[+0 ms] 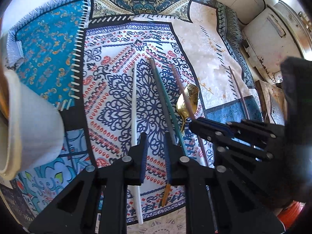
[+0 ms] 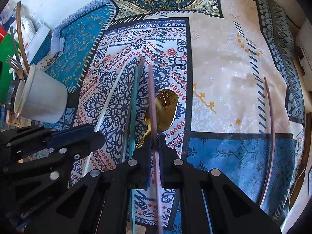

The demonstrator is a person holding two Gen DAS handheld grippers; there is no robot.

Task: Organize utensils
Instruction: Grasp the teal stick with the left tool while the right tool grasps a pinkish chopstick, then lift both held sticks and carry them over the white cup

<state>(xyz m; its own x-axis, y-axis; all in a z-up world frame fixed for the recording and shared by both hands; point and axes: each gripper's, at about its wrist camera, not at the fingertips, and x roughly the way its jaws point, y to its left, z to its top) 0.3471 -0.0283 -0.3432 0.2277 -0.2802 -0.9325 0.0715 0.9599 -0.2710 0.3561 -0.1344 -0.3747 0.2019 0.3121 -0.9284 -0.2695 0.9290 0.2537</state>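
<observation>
My right gripper [image 2: 155,139] is shut on a pink chopstick [image 2: 152,97], held above the patterned cloth; it also shows in the left wrist view [image 1: 182,85]. My left gripper [image 1: 155,136] is open and empty just above the cloth, with a white chopstick [image 1: 134,107] to its left and a teal chopstick [image 1: 165,99] and a grey one [image 1: 161,89] by its right finger. A gold spoon [image 2: 163,107] lies under the pink chopstick. A white cup [image 2: 39,95] holding a fork [image 2: 14,64] stands at the left. Another pink chopstick [image 2: 270,120] lies at the right.
The patterned tablecloth [image 2: 224,68] covers the table. Green and white clutter [image 2: 5,58] sits behind the cup at the far left. A white appliance [image 1: 273,39] stands beyond the table's right edge in the left wrist view.
</observation>
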